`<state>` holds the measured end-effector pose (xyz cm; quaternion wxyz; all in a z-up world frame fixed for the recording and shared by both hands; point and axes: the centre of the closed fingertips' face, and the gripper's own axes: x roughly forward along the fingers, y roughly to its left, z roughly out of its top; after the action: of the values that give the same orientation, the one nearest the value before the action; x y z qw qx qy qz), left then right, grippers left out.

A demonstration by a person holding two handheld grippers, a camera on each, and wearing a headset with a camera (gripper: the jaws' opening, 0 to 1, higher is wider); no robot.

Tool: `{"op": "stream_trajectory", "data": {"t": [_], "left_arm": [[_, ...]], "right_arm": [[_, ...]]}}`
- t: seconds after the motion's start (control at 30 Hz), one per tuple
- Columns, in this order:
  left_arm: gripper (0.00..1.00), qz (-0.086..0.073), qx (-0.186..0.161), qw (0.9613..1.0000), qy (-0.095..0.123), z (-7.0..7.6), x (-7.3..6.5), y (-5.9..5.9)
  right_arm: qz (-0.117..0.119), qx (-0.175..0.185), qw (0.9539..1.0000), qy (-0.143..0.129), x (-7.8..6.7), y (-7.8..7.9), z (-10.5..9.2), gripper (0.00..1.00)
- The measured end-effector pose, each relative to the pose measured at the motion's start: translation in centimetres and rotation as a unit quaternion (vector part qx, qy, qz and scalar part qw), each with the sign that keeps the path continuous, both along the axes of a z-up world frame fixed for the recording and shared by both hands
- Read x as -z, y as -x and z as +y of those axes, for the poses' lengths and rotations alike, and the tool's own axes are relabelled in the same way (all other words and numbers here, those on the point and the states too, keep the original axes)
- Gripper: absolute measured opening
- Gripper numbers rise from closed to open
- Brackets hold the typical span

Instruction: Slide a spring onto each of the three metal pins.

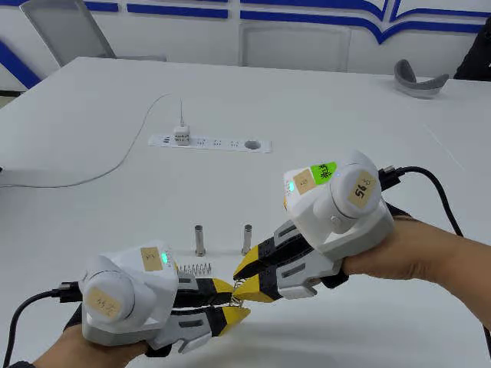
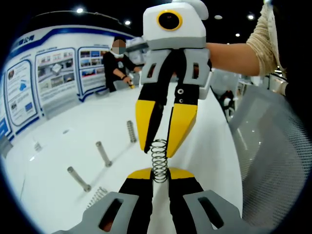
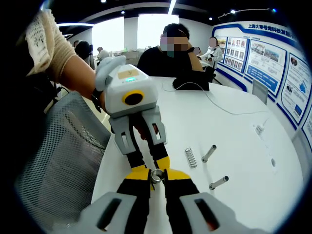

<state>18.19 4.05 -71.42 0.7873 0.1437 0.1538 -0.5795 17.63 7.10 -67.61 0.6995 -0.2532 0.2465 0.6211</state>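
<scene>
Before you lies a wide white tabletop [image 1: 322,115]. Low over its near edge you hold both tools tip to tip. Your left tongs [image 2: 159,176] come in from the lower left of the head view, and your right tongs [image 3: 156,175] slant down from the right to meet them. Farther back a white power strip [image 1: 209,142] lies flat with a small charger [image 1: 182,136] plugged into it. Between the strip and the tongs two metal pins stand upright and apart, the left pin [image 1: 199,239] and the right pin [image 1: 247,238]. In the left gripper view a third upright piece [image 2: 130,131] stands beyond them and looks coiled; you cannot tell whether a pin is inside it. A loose spring [image 1: 196,269] lies on its side just in front of the left pin, near your left tongs. The spring [image 2: 158,158] you are handling is off the tabletop and bridges the two tools. Your left tongs are nearly closed and pinch one end, and your right tongs, drawn to a narrow gap, clasp the other end.
</scene>
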Motion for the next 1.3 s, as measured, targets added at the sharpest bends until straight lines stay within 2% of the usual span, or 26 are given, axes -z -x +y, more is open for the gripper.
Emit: {"op": "stream_trajectory", "data": {"t": [0.33, 0.47, 0.8, 0.97, 1.1, 1.3], "left_arm": [[0.11, 0.005, -0.008, 0.9998, 0.018, 0.0, -0.5, -0.1], [0.11, 0.008, -0.010, 0.9997, 0.023, 0.1, -0.6, -0.2], [0.11, 0.008, -0.015, 0.9995, 0.026, 0.3, -0.7, -0.3], [0.12, 0.003, -0.016, 0.9996, 0.022, 0.3, -0.7, -0.3], [0.15, 0.000, -0.020, 0.9996, 0.022, 0.5, -0.8, -0.4], [0.22, 0.006, -0.035, 0.9990, 0.026, 1.2, -0.8, -0.7]], "right_arm": [[0.006, 0.014, 0.9999, 0.000, 0.5, -0.2, -0.3, 0.14], [0.017, 0.023, 0.9994, -0.019, 0.2, -0.3, -0.1, 0.12], [0.020, 0.032, 0.9988, -0.032, 0.0, -0.5, 0.4, 0.12], [0.020, 0.036, 0.9987, -0.031, 0.0, -0.5, 0.5, 0.12], [0.018, 0.041, 0.9986, -0.029, 0.1, -0.8, 0.3, 0.12], [0.015, 0.048, 0.9983, -0.030, -0.1, -1.1, 0.0, 0.12]]}}
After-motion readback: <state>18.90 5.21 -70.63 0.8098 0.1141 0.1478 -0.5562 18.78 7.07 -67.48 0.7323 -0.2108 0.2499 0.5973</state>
